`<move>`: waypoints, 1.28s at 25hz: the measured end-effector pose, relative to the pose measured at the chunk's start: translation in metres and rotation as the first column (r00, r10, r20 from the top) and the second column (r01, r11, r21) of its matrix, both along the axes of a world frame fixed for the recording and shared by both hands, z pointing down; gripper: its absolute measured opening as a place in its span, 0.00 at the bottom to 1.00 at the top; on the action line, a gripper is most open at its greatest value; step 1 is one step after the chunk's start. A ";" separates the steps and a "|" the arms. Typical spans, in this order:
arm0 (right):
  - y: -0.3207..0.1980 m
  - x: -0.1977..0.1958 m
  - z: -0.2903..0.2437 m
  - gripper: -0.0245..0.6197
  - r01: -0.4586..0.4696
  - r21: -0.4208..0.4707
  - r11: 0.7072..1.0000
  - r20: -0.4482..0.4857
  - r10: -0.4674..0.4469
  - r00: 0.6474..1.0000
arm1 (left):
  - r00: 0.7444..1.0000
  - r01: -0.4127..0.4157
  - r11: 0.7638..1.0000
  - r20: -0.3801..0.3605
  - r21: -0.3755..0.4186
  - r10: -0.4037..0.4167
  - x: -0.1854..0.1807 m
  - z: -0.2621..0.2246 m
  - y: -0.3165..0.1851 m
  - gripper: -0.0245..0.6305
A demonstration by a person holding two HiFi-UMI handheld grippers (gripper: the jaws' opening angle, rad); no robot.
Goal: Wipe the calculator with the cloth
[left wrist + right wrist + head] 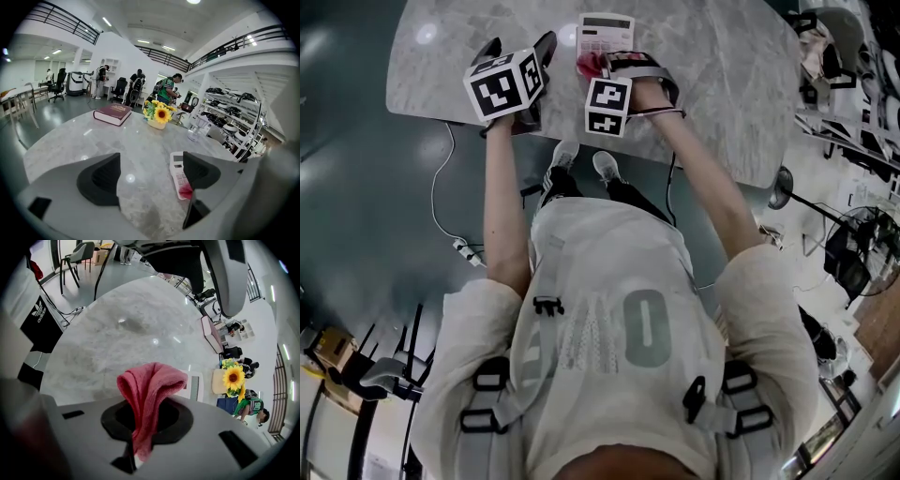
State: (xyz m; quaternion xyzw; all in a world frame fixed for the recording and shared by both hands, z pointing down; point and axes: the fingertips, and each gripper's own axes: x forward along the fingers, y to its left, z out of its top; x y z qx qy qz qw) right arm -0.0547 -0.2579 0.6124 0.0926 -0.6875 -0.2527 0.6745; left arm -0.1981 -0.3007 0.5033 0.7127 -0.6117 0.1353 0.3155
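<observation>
As the head view looks down over the person's chest, both grippers sit over a grey marble table (pixel 722 84). The left gripper (pixel 518 49) hovers at the table's near edge w/ its 2 dark jaws spread. The right gripper (pixel 602 64) is just beside it, its tip at the near end of a white calculator (pixel 606 30) that lies flat on the marble. A pink cloth (pixel 589 64) bunches at that tip, touching or just over the calculator's near edge; can't tell which from here.

Left gripper view: the left gripper (pixel 150 176) has its jaws wide apart w/ nothing btwn them but bare marble. The calculator (pixel 176 169) lies to the right, partly behind the right-hand jaw, and a bit of the cloth (pixel 186 191) shows at its near end. Farther back on the table (pixel 93 140) are a dark red book (pixel 112 114), a pot of sunflowers (pixel 159 115) and a clear glass item (pixel 194 132). People stand in the bkgd.

Right gripper view: the right gripper (pixel 143 420) has its jaws closed tight on the cloth (pixel 150 390), which sticks up out of them in a folded loop, w/ 1 short end hanging on the near side. The calculator (pixel 195 388) peeks out just behind the cloth, display strip visible. The left gripper (pixel 206 268) hangs over the table (pixel 117 333) at the frame's top.
</observation>
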 end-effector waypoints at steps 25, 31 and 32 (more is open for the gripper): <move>0.012 0.000 -0.010 0.12 0.029 -0.008 1.000 0.032 -0.029 0.999 | 1.000 -0.003 0.999 0.021 0.038 0.002 0.015 -0.023 -0.005 0.68; -0.032 0.002 -0.066 0.12 -0.002 0.109 0.994 0.107 -0.010 0.994 | 0.999 0.000 0.991 0.035 0.130 -0.004 0.027 -0.066 -0.022 0.68; -0.040 0.003 -0.080 0.12 -0.013 0.133 0.991 0.126 -0.004 0.992 | 1.000 0.005 0.987 0.024 0.158 -0.009 0.030 -0.078 -0.025 0.68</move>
